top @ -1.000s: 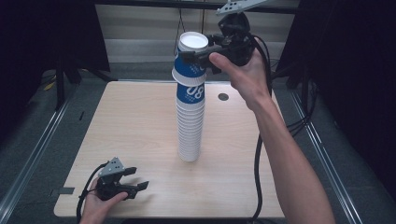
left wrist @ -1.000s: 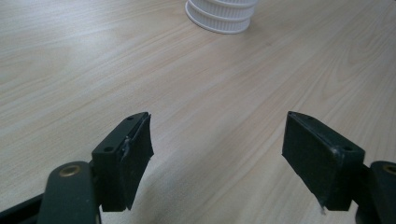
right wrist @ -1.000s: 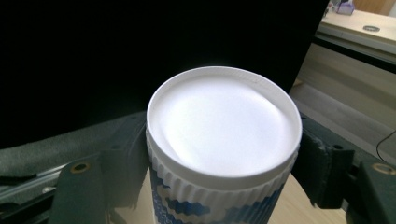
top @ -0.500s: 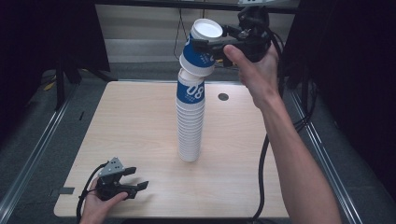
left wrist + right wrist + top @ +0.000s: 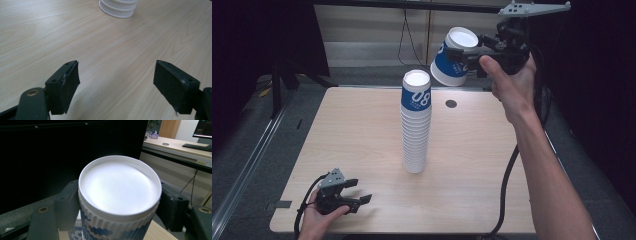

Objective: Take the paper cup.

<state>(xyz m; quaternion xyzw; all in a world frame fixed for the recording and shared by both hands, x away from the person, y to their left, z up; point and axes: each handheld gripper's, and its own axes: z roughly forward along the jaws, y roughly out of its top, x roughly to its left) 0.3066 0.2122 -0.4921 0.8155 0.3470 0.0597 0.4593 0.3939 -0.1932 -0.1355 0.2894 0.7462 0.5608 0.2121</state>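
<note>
pale wooden table [image 5: 362,135], small dark round hole [image 5: 451,104] near its far edge

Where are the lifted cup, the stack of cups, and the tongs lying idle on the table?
lifted cup [image 5: 447,64]: high view, on its blue printed side.
stack of cups [image 5: 415,135]: high view, on the ribbed white middle.
left tongs [image 5: 356,191]: high view, midway between the open tips.
</note>
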